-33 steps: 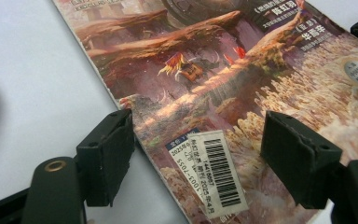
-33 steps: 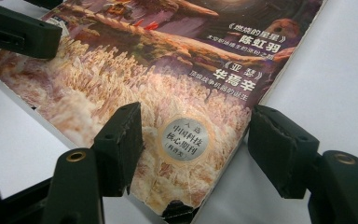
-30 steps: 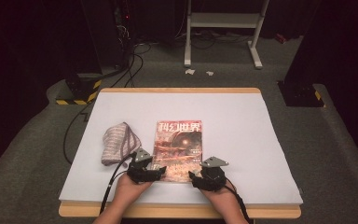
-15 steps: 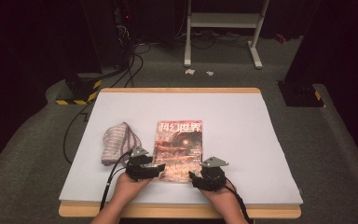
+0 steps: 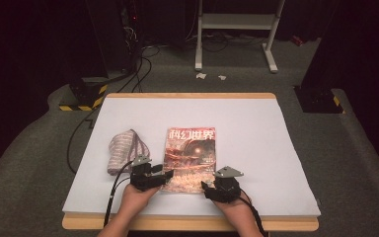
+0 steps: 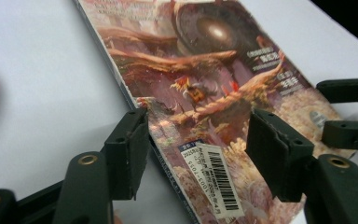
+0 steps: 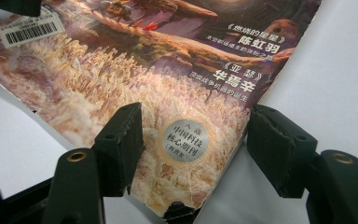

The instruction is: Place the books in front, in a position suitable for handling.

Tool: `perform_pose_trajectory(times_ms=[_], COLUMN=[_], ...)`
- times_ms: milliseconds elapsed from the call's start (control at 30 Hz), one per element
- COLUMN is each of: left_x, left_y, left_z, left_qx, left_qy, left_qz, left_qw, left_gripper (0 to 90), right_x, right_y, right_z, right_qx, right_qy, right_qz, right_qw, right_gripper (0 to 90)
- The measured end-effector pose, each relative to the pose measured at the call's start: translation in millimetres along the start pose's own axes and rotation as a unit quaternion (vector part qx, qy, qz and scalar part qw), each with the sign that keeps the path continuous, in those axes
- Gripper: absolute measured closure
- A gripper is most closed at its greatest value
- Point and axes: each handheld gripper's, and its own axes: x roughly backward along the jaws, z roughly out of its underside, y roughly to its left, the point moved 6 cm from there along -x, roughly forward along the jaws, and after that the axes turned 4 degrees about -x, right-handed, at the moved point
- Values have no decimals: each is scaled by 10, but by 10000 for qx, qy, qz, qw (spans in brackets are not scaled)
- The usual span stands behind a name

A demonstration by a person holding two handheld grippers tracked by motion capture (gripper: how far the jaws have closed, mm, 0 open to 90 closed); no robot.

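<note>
A magazine [image 5: 190, 155] with a reddish-brown cover lies flat on the white table [image 5: 256, 128]. My left gripper [image 5: 170, 174] is at its near left corner. In the left gripper view its jaws [image 6: 198, 123] have just been closing. One stands beside the spine and the other over the cover [image 6: 205, 70] by the barcode sticker, with a gap still showing. My right gripper [image 5: 205, 186] is open at the near right corner. In the right gripper view [image 7: 196, 116], one jaw is over the cover [image 7: 168, 70] and the other is off the edge, above the table.
A striped fabric pouch [image 5: 123, 148] lies left of the magazine, close to my left hand. The table's wooden edge [image 5: 187, 222] runs along the front. Beyond the table are cables [image 5: 138, 74], a yellow-and-black striped base [image 5: 81, 101] and a white metal stand [image 5: 237, 29].
The left gripper's jaws stand closer together around the magazine's near left corner. Both hands and the magazine stay where they were.
</note>
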Motion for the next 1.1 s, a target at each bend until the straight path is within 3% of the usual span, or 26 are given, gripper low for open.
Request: perform_pose_trajectory(times_ms=[167,467,600,800,867,933,967,1033,1100], left_x=[7,93,89,93,60,27,9,26,55], left_y=[-7,-95,-122,-129,-215,-268,-322,-328,-301], left_z=[2,-21,-9,2,30,55,50,26,17], left_qx=[-29,101,-60,-30,62,-49,-338,-353,-392], left_qy=[-45,-388,-381,-330,-135,-55,-67,-81,-104], left_qz=[-9,345,220,282,789,741,491,536,454], left_qw=[10000,9986,9990,9991,9968,9972,9982,9979,9981], left_gripper=[403,432,441,441,483,477,473,460,453], right_x=[0,15,17,17,25,22,20,21,24], right_y=[-3,-9,-12,-17,-18,-21,-23,-22,-24], right_z=[3,15,19,20,24,26,23,25,27], right_qx=[-23,14,12,3,16,-16,5,-6,-6], right_qy=[-17,-29,-52,-59,-57,-56,-68,-64,-66], right_qz=[-11,4,15,-3,23,-12,-5,-7,-23], right_qw=[10000,10000,10000,10000,10000,10000,10000,10000,10000], right_gripper=[363,366,365,365,366,365,365,364,365])
